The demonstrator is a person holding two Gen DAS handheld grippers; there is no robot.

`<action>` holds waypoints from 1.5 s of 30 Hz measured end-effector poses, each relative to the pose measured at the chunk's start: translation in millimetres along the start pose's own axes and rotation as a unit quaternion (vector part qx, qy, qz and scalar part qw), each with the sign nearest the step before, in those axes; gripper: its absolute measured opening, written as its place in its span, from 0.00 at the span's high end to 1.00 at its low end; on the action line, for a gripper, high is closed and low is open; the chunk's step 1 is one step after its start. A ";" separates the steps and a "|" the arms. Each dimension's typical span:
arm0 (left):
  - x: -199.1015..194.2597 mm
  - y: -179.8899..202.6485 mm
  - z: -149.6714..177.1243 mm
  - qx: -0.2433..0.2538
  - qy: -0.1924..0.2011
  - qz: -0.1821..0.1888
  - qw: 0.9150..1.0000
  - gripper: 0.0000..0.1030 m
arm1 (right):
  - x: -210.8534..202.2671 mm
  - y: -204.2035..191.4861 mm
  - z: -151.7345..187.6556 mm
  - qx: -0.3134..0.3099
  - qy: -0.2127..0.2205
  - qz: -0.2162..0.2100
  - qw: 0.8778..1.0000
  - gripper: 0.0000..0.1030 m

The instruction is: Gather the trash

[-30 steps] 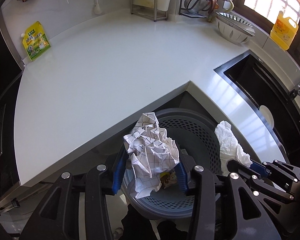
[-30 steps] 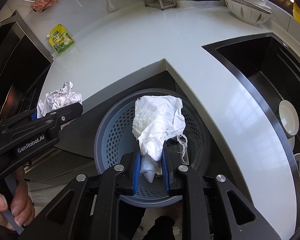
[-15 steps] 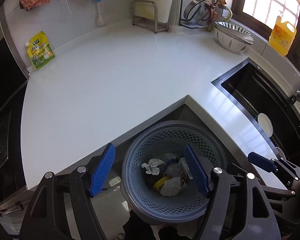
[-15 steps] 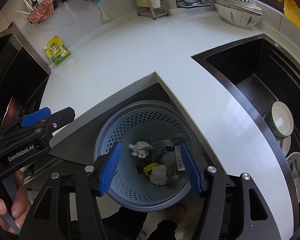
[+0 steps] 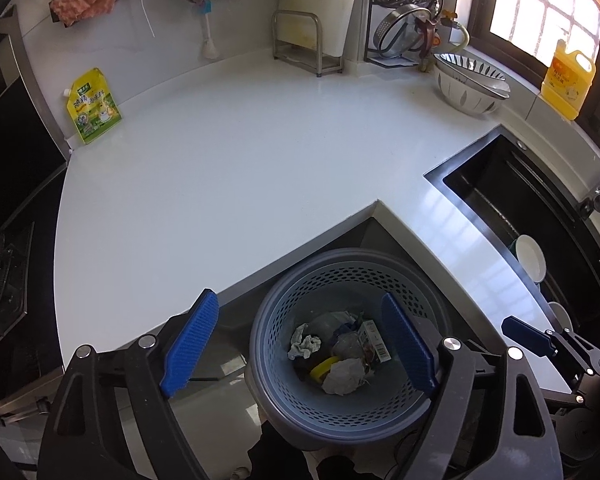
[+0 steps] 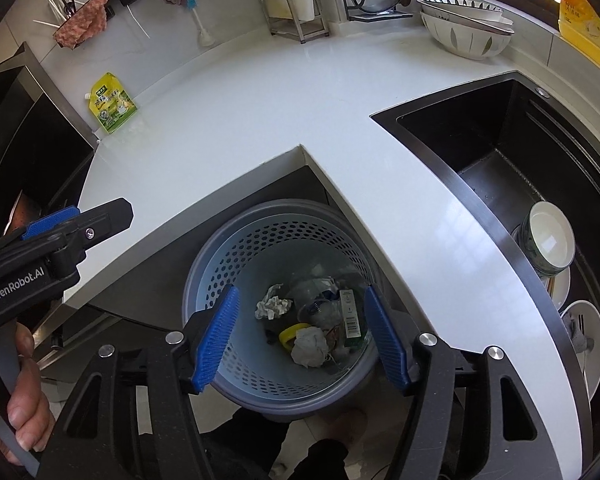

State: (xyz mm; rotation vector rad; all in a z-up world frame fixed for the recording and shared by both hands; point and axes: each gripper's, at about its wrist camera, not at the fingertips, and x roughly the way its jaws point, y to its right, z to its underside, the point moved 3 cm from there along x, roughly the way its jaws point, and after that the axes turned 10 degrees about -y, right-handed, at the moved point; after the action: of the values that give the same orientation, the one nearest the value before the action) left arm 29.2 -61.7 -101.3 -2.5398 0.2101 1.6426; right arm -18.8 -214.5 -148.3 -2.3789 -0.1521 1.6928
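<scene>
A blue-grey perforated bin (image 5: 340,272) (image 6: 276,216) stands on the floor in the inner corner of the white counter. At its bottom lie a crumpled white paper (image 5: 344,376) (image 6: 310,346), a smaller wad of tissue (image 5: 304,346) (image 6: 274,306), a barcoded carton (image 5: 374,340) (image 6: 350,312) and a yellow scrap. My left gripper (image 5: 298,296) hangs above the bin, its jaws opening with nothing between them. My right gripper (image 6: 301,289) is also above the bin, its jaws opening and nothing in them. Each gripper's blue tip shows at the edge of the other's view.
A yellow-green pouch (image 5: 94,106) (image 6: 112,104) leans on the back wall at the left. A black sink (image 5: 520,200) (image 6: 480,140) with bowls is at the right. Stacked bowls (image 5: 468,84), a yellow bottle (image 5: 568,80) and a steel rack (image 5: 308,48) line the back.
A second ago the left gripper held a checked crumpled paper and the right a white wad over the bin. Both jaws spread, and the pieces have dropped into the bin.
</scene>
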 end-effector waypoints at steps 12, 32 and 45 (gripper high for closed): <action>-8.3 -4.6 -3.7 -0.011 0.009 -0.014 1.000 0.07 | -11.2 5.8 -5.0 0.001 0.025 0.015 1.000 0.34; -10.6 -14.7 -6.4 -0.029 0.006 -0.042 0.999 0.06 | -19.6 2.1 -9.3 -0.013 0.047 0.019 0.999 0.24; -9.1 -14.0 -3.3 -0.030 0.001 -0.042 0.999 0.06 | -18.4 3.2 -7.5 -0.013 0.042 0.017 0.999 0.24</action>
State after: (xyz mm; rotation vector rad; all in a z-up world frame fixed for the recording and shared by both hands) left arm 30.9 -47.9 -91.4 -2.5546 0.0553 1.6405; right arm -17.9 -222.3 -129.8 -2.4802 -0.1213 1.6123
